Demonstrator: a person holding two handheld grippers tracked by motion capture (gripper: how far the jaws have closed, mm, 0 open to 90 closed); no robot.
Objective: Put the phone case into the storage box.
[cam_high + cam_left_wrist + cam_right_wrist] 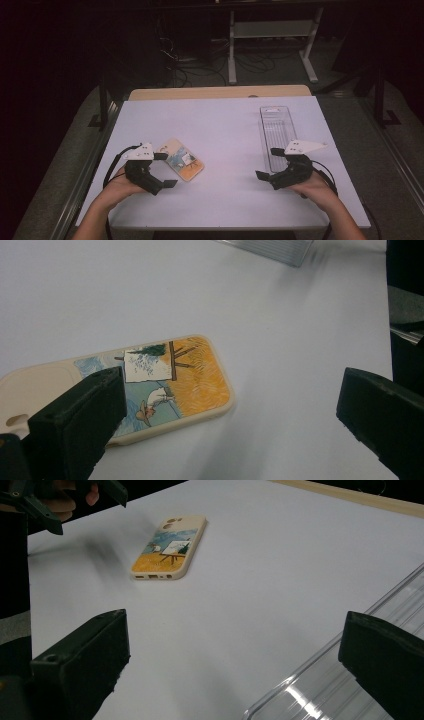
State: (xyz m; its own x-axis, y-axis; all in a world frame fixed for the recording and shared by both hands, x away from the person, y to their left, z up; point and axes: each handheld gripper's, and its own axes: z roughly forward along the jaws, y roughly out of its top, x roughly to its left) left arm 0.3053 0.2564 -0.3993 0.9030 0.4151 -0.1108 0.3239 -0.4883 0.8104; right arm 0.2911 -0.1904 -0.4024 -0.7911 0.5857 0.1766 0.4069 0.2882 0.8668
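Note:
A cream phone case [182,160] printed with a painting of a figure at an easel lies flat on the white table [225,130], left of centre. My left gripper [167,170] hovers just to its left with the jaws wide open. In the left gripper view the phone case [165,385] lies ahead, partly behind the left jaw, and nothing is between the jaws of the left gripper [230,400]. My right gripper [266,163] is open too, at the near end of a clear plastic tray [277,130]. Its own view shows the right gripper [235,640] empty, the tray [350,680] at lower right and the case [170,547] farther off.
The clear tray runs lengthwise toward the table's far right side. A wooden strip [220,92] borders the far edge. Beyond it the dark floor holds cables and a white stand [272,35]. The person's hands come in at the near edge.

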